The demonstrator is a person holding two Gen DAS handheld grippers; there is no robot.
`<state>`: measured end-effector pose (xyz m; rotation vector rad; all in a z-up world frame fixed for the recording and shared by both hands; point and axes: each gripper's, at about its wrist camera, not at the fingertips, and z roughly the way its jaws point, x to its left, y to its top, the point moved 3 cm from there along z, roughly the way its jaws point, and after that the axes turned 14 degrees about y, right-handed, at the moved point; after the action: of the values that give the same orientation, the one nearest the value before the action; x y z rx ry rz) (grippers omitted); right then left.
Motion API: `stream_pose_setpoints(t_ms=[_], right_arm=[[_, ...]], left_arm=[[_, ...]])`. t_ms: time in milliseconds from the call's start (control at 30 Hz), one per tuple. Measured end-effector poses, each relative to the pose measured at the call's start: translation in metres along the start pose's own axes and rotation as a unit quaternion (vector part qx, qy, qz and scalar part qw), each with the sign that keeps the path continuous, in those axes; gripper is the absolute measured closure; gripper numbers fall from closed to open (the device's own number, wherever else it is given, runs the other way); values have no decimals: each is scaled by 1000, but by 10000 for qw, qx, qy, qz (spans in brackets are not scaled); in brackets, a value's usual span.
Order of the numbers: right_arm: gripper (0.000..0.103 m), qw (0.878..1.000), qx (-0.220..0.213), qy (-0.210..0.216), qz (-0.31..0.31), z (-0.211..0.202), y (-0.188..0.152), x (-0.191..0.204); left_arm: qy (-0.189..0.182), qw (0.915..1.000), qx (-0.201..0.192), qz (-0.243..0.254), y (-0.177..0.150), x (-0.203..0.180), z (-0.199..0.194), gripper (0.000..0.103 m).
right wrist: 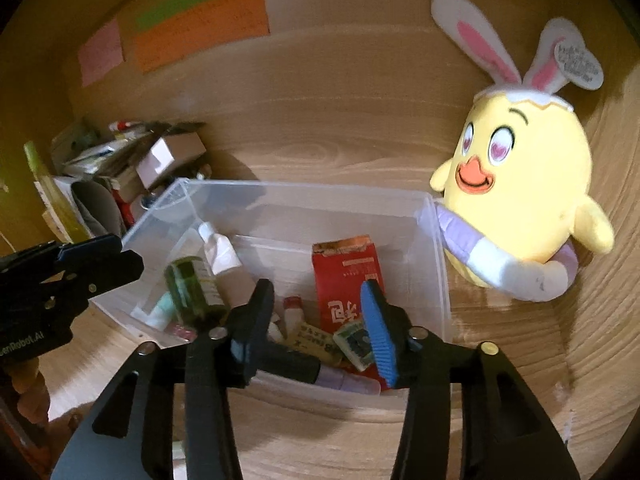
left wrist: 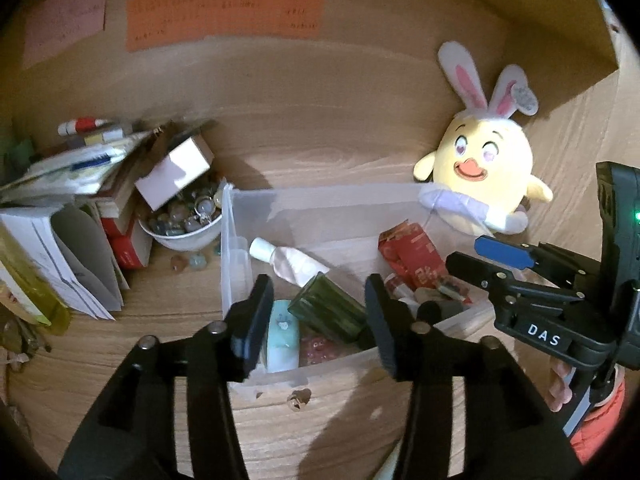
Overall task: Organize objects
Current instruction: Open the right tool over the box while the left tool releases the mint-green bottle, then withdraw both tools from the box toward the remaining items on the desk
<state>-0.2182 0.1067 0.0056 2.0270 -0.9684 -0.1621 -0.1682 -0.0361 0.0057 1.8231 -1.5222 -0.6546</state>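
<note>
1. Now, in the left wrist view, the left gripper (left wrist: 320, 320) stands spread and empty above the clear bin (left wrist: 320, 196); a green bottle (left wrist: 328, 312) lies between its fingers, untouched.
2. Likewise, in the right wrist view, the right gripper (right wrist: 316, 328) is spread, pinching nothing, over the bin's red packet (right wrist: 346, 280); a plush chick (right wrist: 520, 200) sits just right of it.

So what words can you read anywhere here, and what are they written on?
"DAS": white letters on the right tongs body.
"enRobot.AI", start cut off: on the left tongs body.
Red packet in the clear bin: big white characters, not readable to me.
Orange sticky note, plush chick's heart tag: writing too blurred.
</note>
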Motion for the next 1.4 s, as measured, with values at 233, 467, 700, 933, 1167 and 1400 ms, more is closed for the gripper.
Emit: stream_pose_setpoints(t_ms=[233,467,700,933,1167,1400], right_arm=[[40,9995,-217,148,-154,-25,-1,20],[23,9986,-320,326,-282,-50,-15,39],[21,9970,-229,664,-313,-61,-35,60],[21,9945,270,919,-432,-39,-62,89],[21,9887,771,1209,-427,-9,-88,115],[21,9858,1145,1151,-423,18,-101,131]], left_arm=[[24,9994,-336,99,-1,0,-33,35],[99,9985,-519,117,-13,12,-62,18],[300,9987,-360,177,-36,28,-71,18],[423,9990,33,133,-70,45,-65,18],[574,9978,320,-17,-98,66,-59,18],[639,9960,617,-95,-126,81,-59,18]])
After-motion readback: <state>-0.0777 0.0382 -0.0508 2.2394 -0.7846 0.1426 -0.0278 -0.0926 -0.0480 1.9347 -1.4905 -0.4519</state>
